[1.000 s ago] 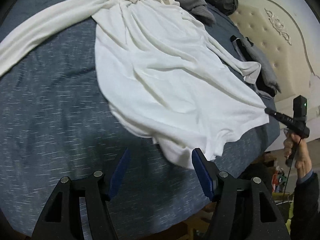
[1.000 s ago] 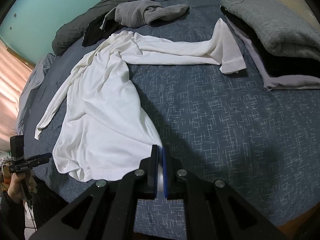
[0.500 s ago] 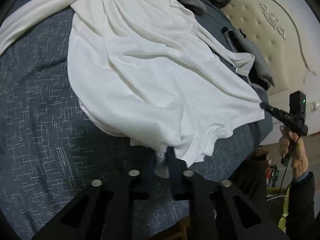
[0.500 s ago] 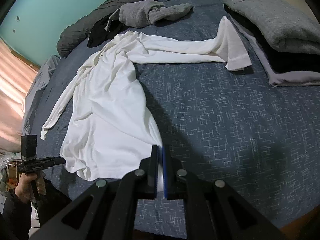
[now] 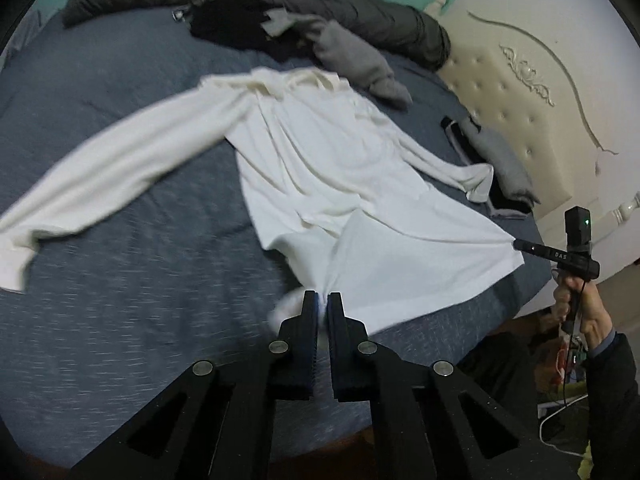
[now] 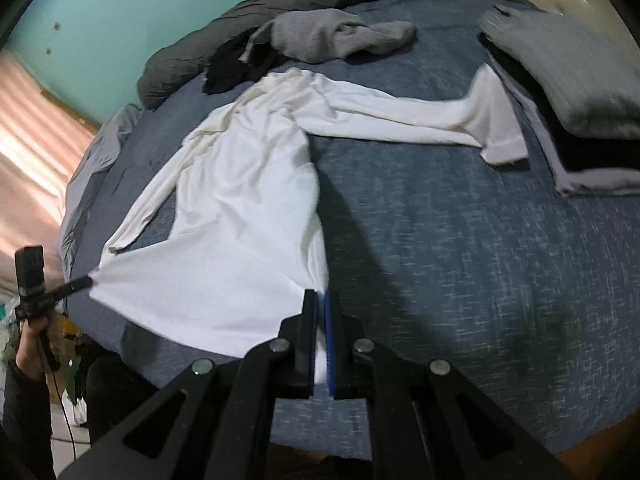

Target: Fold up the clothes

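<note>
A white long-sleeved shirt (image 5: 328, 168) (image 6: 248, 208) lies spread on the blue-grey bed (image 5: 120, 320), its sleeves out to both sides. My left gripper (image 5: 322, 305) pinches the near hem, its jaws closing the last bit on the cloth. Seen from the right wrist, it grips the hem's left corner (image 6: 86, 280), held by a hand. My right gripper (image 6: 321, 302) is shut on the hem's other corner. In the left wrist view its tip (image 5: 520, 245) holds that corner at the right. The hem is raised and stretched between the two.
A stack of folded grey and black clothes (image 6: 568, 80) (image 5: 496, 160) sits by the padded headboard (image 5: 520, 92). A loose grey garment (image 5: 356, 64) and a black one (image 6: 228, 68) lie beyond the collar, before a dark rolled duvet (image 5: 320, 4). The bed edge is just below the grippers.
My left gripper went from open to shut on the hem, then rose and drew back with it. The hem now lifts off the bed. The right gripper rose slightly, still gripping.
</note>
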Action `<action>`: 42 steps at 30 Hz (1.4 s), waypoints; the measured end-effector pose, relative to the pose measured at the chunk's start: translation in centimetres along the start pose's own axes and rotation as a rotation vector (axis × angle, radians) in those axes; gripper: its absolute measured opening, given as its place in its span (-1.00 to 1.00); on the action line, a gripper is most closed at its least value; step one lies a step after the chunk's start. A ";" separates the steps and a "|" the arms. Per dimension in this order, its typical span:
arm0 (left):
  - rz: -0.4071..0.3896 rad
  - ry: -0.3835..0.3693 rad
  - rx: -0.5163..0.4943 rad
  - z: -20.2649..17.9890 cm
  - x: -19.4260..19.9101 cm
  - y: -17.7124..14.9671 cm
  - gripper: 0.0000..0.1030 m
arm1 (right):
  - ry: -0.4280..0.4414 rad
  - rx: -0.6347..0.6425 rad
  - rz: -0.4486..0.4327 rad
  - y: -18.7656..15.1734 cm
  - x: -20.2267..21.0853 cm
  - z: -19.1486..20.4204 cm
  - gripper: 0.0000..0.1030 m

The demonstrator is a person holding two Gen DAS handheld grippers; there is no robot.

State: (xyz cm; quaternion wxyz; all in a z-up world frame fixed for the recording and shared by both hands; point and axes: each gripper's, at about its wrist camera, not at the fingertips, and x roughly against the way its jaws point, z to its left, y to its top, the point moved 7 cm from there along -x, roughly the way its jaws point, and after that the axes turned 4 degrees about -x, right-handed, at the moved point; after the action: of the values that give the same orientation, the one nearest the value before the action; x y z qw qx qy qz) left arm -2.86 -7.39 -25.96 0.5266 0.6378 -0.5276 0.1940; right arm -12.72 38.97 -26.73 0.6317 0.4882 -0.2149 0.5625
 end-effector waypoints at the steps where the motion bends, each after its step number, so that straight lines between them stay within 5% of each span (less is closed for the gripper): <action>1: -0.008 0.007 -0.006 0.3 1.1 0.0 -0.93 | 0.011 0.007 -0.002 0.0 0.3 0.6 -0.94; 7: -0.049 0.028 -0.001 1.8 4.6 -0.2 -1.00 | 0.039 0.045 -0.001 -0.3 1.4 2.6 -0.94; 16: 0.078 0.009 0.081 3.3 -4.0 -3.0 -0.97 | 0.000 -0.028 0.031 -1.5 -0.2 -0.4 -0.94; 19: 0.109 0.020 0.092 4.2 -6.6 -3.7 -0.73 | -0.005 -0.044 0.033 -1.9 -0.1 -1.3 -0.94; 22: 0.169 0.021 0.092 4.6 -9.0 -4.5 -0.11 | -0.010 -0.056 0.033 -2.2 0.0 -2.1 -0.94; 32: 0.231 0.039 0.089 5.0 -11.5 -6.2 0.00 | -0.060 -0.064 0.074 -2.7 -2.4 -4.0 -0.93; 34: 0.234 0.037 0.087 5.0 -11.5 -6.4 0.01 | -0.090 -0.057 0.082 -2.7 -3.2 -4.4 -0.76; 36: 0.234 0.035 0.083 4.9 -11.6 -6.5 0.01 | -0.124 -0.043 0.085 -2.7 -4.0 -4.7 -0.20; 42: 0.239 0.036 0.067 4.8 -12.2 -6.7 0.01 | -0.141 0.016 0.114 -3.3 -6.7 -4.3 -0.18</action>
State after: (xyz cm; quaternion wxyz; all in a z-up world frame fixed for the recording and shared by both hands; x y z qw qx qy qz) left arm -2.97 -6.59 -40.63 0.4875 0.5839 -0.5835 0.2846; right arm -12.74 39.69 -35.31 0.5781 0.5188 -0.2818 0.5632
